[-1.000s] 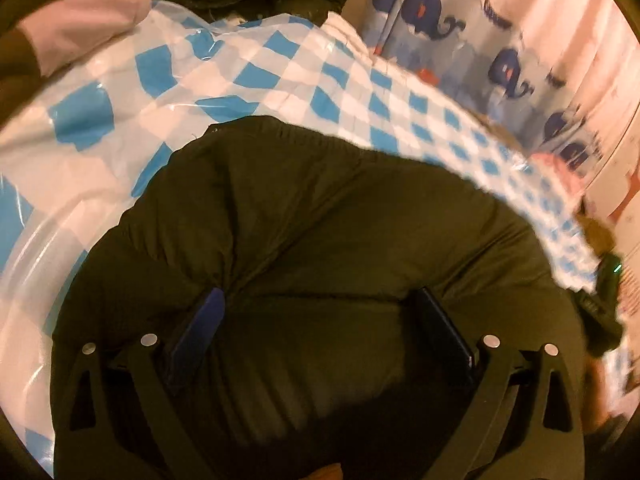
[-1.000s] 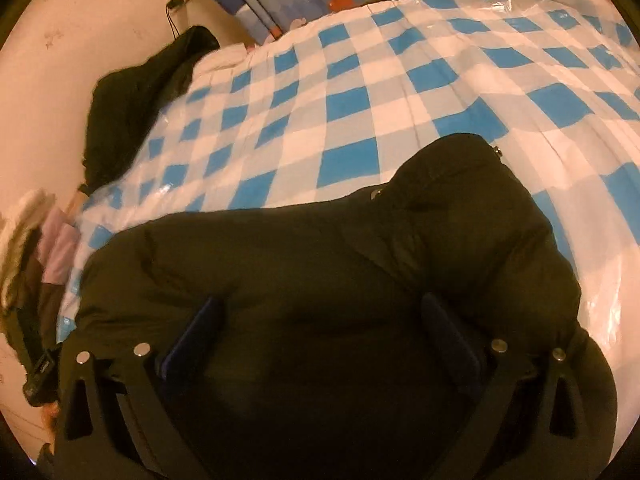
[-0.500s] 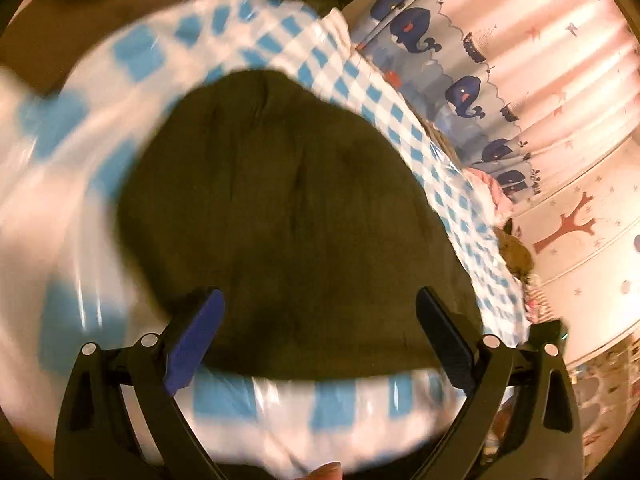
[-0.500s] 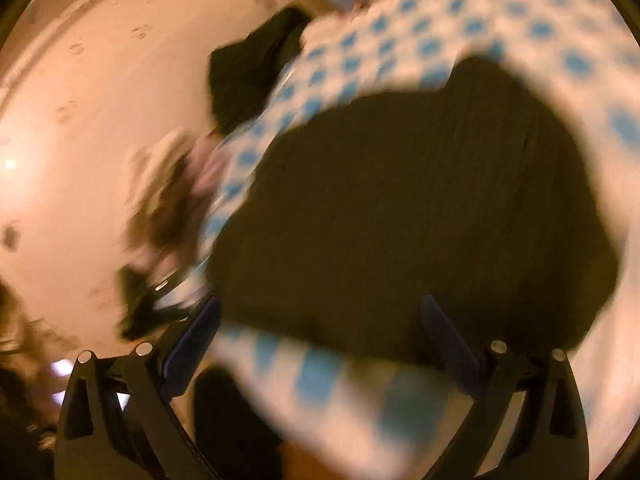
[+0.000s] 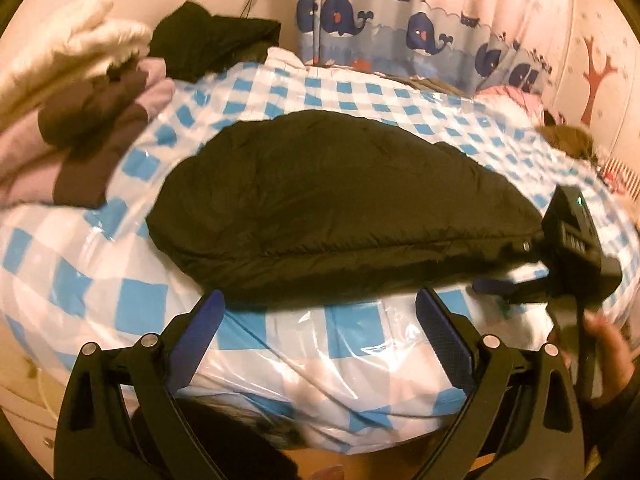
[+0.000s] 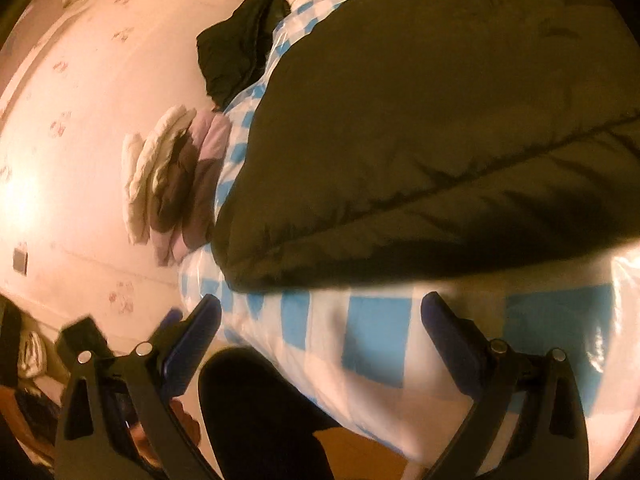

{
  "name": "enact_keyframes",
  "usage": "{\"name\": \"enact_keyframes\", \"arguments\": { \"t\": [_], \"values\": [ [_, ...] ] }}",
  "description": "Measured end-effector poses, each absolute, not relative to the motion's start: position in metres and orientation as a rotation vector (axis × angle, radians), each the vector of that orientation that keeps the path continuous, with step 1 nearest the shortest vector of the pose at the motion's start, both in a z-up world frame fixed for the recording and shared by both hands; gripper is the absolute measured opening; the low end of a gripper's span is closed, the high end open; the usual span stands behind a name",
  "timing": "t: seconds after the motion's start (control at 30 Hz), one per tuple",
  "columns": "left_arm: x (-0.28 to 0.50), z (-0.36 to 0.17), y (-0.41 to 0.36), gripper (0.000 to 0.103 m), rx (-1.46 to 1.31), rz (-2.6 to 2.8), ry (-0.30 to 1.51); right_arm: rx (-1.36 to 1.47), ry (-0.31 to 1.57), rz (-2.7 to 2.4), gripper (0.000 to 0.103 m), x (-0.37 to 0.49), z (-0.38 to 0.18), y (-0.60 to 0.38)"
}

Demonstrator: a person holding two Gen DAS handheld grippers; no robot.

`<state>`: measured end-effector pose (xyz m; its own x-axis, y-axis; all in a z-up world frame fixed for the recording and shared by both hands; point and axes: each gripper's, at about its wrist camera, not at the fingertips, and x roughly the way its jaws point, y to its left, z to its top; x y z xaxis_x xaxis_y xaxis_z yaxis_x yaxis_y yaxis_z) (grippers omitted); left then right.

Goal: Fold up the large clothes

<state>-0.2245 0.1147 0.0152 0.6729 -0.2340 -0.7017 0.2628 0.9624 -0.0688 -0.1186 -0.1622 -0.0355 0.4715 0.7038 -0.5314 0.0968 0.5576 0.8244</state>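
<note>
A dark padded jacket (image 5: 332, 200) lies folded in a compact bundle on the bed's blue-and-white checked cover (image 5: 144, 312). It also fills the upper right of the right wrist view (image 6: 440, 120). My left gripper (image 5: 320, 308) is open and empty, held back just off the jacket's near edge. My right gripper (image 6: 320, 312) is open and empty, also just short of the jacket's edge, over the checked cover (image 6: 380, 340). The right gripper shows in the left wrist view (image 5: 576, 248) at the jacket's right end.
A stack of folded pink, brown and white clothes (image 5: 80, 112) sits at the bed's left; it also shows in the right wrist view (image 6: 172, 184). Another dark garment (image 5: 212, 40) lies at the far corner by the wall. A whale-print curtain (image 5: 420, 32) hangs behind the bed.
Both grippers have pulled back off the jacket, where their fingers were pressed into it a second ago. The jacket now lies on the bed with nothing holding it.
</note>
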Motion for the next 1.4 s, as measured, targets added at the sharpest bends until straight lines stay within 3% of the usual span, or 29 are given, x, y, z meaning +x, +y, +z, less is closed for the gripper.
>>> {"name": "enact_keyframes", "arguments": {
  "t": [1.4],
  "values": [
    [-0.236, 0.021, 0.089, 0.093, 0.159, -0.253, 0.724, 1.022, 0.963, 0.416, 0.096, -0.105, -0.036, -0.164]
  ]
}}
